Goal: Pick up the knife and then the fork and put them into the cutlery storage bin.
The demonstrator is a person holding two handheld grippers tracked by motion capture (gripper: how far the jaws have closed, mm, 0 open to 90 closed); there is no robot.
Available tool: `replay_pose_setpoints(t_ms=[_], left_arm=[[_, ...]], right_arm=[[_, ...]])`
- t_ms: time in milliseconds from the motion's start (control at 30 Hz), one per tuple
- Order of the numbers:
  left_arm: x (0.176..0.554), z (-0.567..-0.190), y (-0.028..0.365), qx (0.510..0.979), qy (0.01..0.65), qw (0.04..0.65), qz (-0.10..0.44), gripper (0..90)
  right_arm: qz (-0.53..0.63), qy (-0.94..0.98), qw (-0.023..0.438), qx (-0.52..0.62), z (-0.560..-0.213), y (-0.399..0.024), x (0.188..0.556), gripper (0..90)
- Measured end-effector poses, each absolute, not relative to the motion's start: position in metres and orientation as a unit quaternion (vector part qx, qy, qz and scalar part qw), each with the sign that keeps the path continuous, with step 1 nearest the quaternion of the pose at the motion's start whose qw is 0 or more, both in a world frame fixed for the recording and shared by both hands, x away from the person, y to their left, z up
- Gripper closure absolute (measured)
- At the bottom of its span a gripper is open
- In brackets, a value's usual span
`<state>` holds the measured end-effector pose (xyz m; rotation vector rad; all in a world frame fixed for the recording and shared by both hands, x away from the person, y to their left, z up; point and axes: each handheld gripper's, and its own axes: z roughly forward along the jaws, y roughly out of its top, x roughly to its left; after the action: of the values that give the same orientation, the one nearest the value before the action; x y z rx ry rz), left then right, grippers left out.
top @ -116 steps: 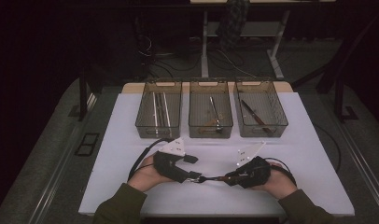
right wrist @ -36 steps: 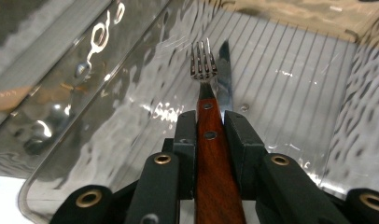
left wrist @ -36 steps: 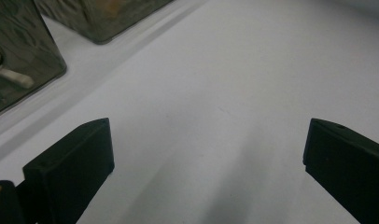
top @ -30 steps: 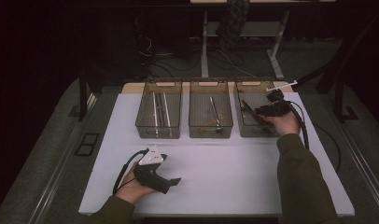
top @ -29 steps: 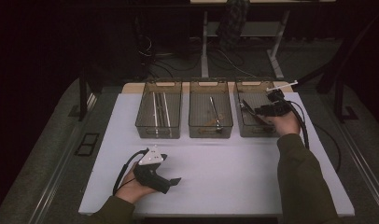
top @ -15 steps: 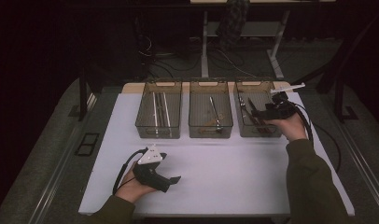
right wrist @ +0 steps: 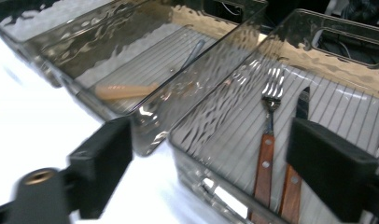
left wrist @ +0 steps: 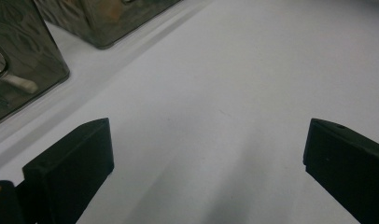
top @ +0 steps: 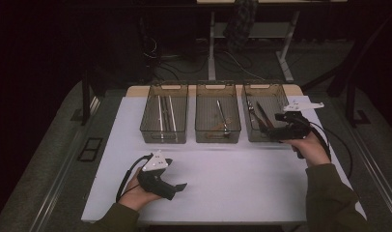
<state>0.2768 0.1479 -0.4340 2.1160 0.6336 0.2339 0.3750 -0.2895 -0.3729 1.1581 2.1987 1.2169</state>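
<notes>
Hanging at the near wall of the right bin (top: 264,104), the right gripper (top: 271,131) has just been opening; its jaws stand wide apart with nothing between them. In the right gripper view a fork (right wrist: 267,140) and a knife (right wrist: 297,154) with wooden handles lie side by side on that bin's floor. The left gripper (top: 177,186) rests low over the bare table (top: 242,174), jaws apart and empty. One risk, as I judge it: a careless pull back could catch a jaw on the bin wall and shove the bin, sliding the cutlery.
</notes>
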Motion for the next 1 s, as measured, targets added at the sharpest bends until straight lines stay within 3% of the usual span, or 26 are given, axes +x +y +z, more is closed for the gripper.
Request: replay_pose_setpoints(t_ms=[533, 1000], left_arm=[[0.276, -0.433, 0.149, 0.852, 0.253, 0.449, 0.092, 0.2], [0.276, -0.431, 0.151, 0.849, 0.252, 0.454, 0.092, 0.1]], right_arm=[[0.463, 0.787, 0.167, 0.373, -0.397, -0.282, 0.317, 13.0], [0.460, 0.794, 0.147, 0.370, -0.427, -0.284, 0.288, 13.0]])
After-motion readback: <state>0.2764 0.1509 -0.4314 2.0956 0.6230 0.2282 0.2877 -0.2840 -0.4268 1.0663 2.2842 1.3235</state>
